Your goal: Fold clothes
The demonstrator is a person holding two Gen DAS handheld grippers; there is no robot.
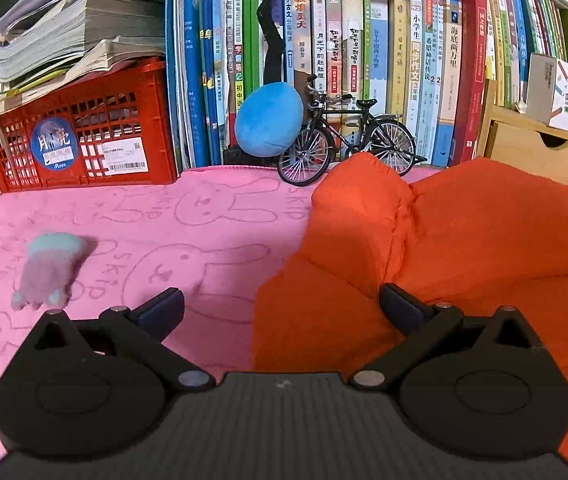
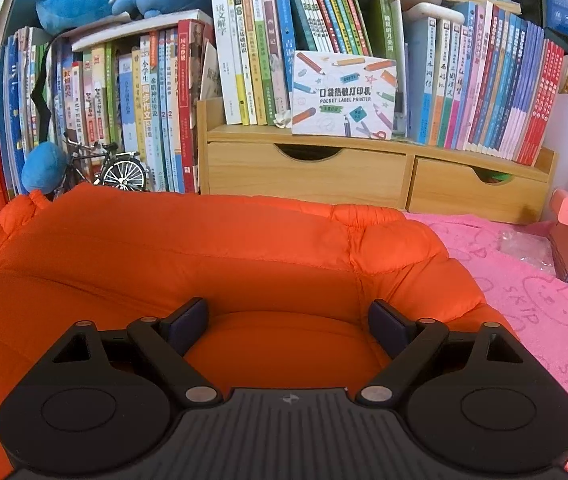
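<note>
Hovering over the orange padded jacket (image 2: 220, 256) on the pink towel (image 1: 144, 232)
Left gripper (image 1: 280, 308) and right gripper (image 2: 287, 320): jaws spread, pinching nothing.

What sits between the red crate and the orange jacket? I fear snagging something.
In the left wrist view, only bare pink towel separates the red crate from the orange jacket.
</note>
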